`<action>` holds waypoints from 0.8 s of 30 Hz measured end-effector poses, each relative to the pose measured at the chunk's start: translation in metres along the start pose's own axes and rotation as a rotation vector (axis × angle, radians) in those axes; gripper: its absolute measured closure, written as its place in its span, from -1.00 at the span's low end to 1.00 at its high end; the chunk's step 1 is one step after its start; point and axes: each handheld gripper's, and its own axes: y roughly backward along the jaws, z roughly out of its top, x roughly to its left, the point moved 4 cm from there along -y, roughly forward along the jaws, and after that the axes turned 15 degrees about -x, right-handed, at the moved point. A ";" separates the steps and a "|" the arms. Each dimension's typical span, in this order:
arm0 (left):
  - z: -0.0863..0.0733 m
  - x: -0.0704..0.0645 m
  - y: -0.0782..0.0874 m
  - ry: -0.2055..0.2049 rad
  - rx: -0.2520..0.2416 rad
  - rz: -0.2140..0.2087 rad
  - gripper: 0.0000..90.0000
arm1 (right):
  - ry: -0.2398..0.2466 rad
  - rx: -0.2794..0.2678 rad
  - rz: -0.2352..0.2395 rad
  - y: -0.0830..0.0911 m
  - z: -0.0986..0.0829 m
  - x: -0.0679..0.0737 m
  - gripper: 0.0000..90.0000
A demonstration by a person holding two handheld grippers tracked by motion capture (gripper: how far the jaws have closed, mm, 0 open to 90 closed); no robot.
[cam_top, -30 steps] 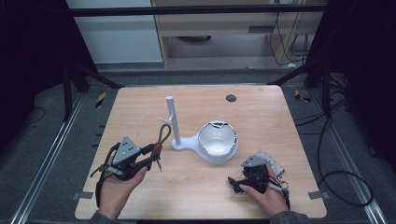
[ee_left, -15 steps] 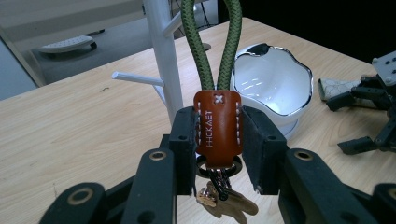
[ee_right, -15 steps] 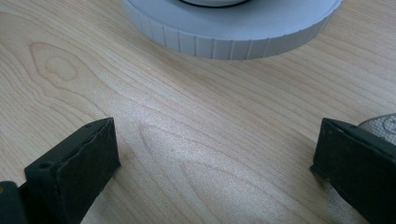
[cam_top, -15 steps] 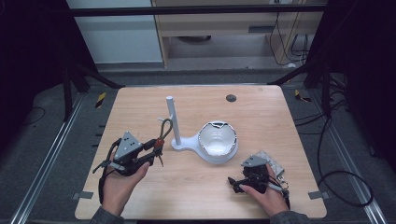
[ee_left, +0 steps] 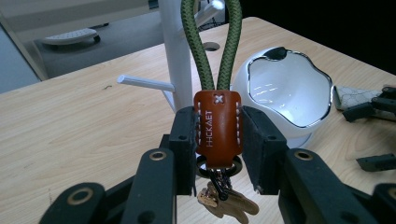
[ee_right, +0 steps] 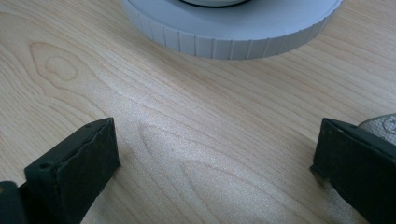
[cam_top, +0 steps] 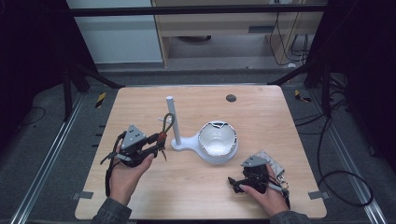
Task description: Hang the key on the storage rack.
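Note:
A key fob with a brown leather tab [ee_left: 218, 128] and a green cord loop [ee_left: 212, 44] is clamped between the jaws of my left gripper [ee_left: 218, 140]. Keys [ee_left: 224, 200] hang below the tab. In the high view the left gripper [cam_top: 159, 142] holds the key fob [cam_top: 164, 128] upright just left of the white stand's post [cam_top: 172, 119]. A short white peg [ee_left: 144, 84] sticks out from the post behind the loop. The white bowl [cam_top: 217, 141] forms the stand's right end. My right gripper [cam_top: 236, 182] rests open on the table near the front right.
A patterned grey pouch [cam_top: 271, 163] lies under the right hand. In the right gripper view the stand's ribbed white base [ee_right: 233, 32] is just ahead of the open jaws. A dark round hole [cam_top: 230, 98] marks the table's far side.
My left gripper has carried the key fob right and slightly away, closer to the white post. The right gripper has stayed still.

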 end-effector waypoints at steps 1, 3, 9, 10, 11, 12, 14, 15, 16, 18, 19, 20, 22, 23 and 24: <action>-0.001 0.001 -0.002 0.007 -0.001 0.004 0.47 | -0.001 -0.001 -0.001 0.000 0.000 0.000 -0.99; -0.002 0.002 -0.003 0.009 0.002 0.006 0.47 | 0.000 0.000 0.000 0.000 0.000 0.000 -0.99; -0.007 0.004 -0.010 0.018 0.020 0.010 0.47 | 0.001 0.000 0.001 0.000 0.000 0.000 -0.99; -0.008 0.005 -0.012 0.018 0.023 0.011 0.47 | 0.001 0.000 0.001 0.000 0.000 0.000 -0.99; -0.009 0.005 -0.013 0.017 0.027 0.012 0.47 | 0.001 0.000 0.001 0.000 0.000 0.000 -0.99; -0.009 0.005 -0.013 0.017 0.027 0.012 0.47 | 0.001 0.000 0.001 0.000 0.000 0.000 -0.99; -0.011 0.006 -0.015 0.022 0.034 0.015 0.47 | 0.002 0.000 0.002 0.000 0.000 0.000 -0.99; -0.012 0.006 -0.016 0.022 0.038 0.014 0.47 | 0.003 0.000 0.003 0.000 0.000 0.000 -0.99; -0.012 0.006 -0.016 0.022 0.038 0.014 0.47 | 0.003 0.000 0.003 0.000 0.000 0.000 -0.99; -0.013 0.007 -0.017 0.022 0.042 0.014 0.47 | 0.003 -0.001 0.002 0.000 0.000 0.000 -0.99; -0.014 0.007 -0.018 0.024 0.042 0.015 0.47 | 0.003 -0.001 0.002 0.000 0.000 0.000 -0.99; -0.014 0.008 -0.019 0.026 0.044 0.016 0.47 | 0.004 -0.001 0.002 0.000 0.000 0.000 -0.99; -0.015 0.008 -0.020 0.028 0.045 0.017 0.47 | 0.003 -0.001 0.002 0.000 0.000 0.000 -0.99; -0.015 0.008 -0.021 0.033 0.041 0.018 0.47 | 0.005 -0.002 0.003 0.000 0.000 0.000 -0.99; -0.015 0.008 -0.021 0.036 0.041 0.018 0.47 | 0.005 -0.001 0.002 0.000 0.000 0.000 -0.99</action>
